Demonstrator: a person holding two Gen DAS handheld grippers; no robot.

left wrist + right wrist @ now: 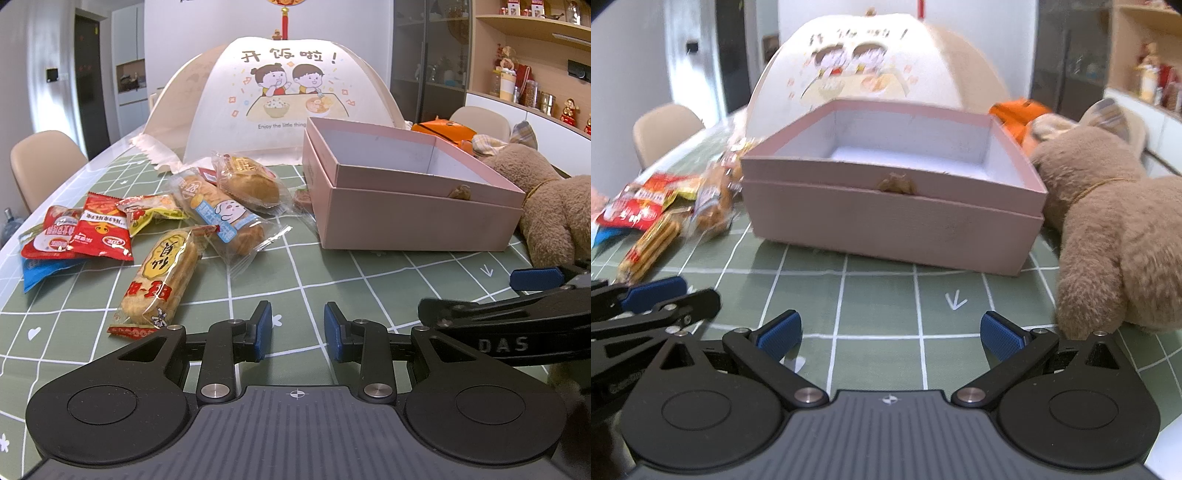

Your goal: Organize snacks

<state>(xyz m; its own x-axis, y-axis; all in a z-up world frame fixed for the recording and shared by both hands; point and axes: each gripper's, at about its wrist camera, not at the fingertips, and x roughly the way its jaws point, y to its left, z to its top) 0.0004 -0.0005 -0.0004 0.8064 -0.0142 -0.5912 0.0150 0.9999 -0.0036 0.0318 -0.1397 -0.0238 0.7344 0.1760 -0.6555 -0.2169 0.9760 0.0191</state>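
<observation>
A pink open box (417,216) stands on the green checked tablecloth, empty inside; it also shows in the right wrist view (886,229). Left of it lie several snack packs: a rice cracker pack (162,280), two wrapped breads (225,214) (251,182), red packets (99,234) and a blue packet (37,271). My left gripper (297,332) is open and empty above the cloth, just right of the rice cracker pack. My right gripper (890,334) is open wide and empty, in front of the box. The snacks (661,221) lie at its left.
A brown plush toy (1115,236) lies right of the box, close to my right finger. A mesh food cover (273,99) stands behind the snacks and box. An orange item (443,131) sits behind the box. Chairs stand at the table's far sides.
</observation>
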